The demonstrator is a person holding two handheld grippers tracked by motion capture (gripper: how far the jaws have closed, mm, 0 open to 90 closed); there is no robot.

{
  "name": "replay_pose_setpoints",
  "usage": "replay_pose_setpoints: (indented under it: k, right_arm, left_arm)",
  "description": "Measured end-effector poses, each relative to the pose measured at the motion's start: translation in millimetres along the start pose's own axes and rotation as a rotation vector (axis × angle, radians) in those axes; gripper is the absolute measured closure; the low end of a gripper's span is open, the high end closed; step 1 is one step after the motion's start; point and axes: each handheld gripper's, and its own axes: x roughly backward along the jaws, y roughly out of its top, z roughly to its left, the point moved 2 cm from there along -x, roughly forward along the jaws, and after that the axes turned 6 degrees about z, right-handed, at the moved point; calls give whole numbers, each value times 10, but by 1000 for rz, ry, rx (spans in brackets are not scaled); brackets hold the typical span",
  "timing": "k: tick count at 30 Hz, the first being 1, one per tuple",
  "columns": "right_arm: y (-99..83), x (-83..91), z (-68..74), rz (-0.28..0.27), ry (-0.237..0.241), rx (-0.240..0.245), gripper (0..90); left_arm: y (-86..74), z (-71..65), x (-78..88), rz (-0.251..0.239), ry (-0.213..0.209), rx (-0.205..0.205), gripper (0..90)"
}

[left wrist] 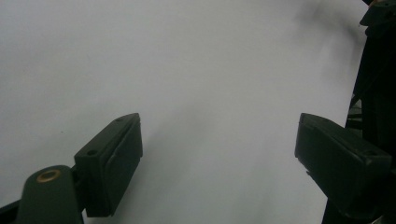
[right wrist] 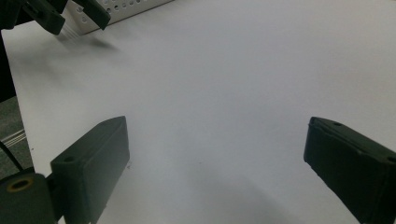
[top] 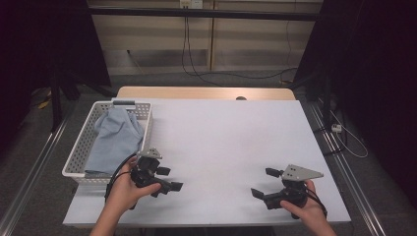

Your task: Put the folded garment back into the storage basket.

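Observation:
My left gripper [top: 169, 178] is held low over the white table top [top: 221, 137] near the front left, its jaws pointing right. They stand open with nothing between them, and the left gripper view has bare white surface between the two black pads [left wrist: 114, 161]. My right gripper [top: 265, 183] is at the front right with its jaws pointing left, also open and empty [right wrist: 219, 163]. A white perforated basket [top: 78, 147] stands at the table's left edge with a light blue cloth [top: 115, 137] piled inside it.
In the right gripper view the other gripper [right wrist: 46, 11] and a corner of the basket [right wrist: 126, 9] are at the top left. A wooden strip [top: 206, 92] runs along the table's far edge. Dark curtains and stands flank the table, and cables lie on the floor behind.

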Motion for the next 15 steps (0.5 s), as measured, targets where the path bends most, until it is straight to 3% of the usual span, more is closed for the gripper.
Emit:
replay_pose_setpoints:
  k: [15]
  right_arm:
    - [-59,27,-47,5,-6,-19,66]
  left_arm:
    - [5,-21,15,-18,-4,-14,146]
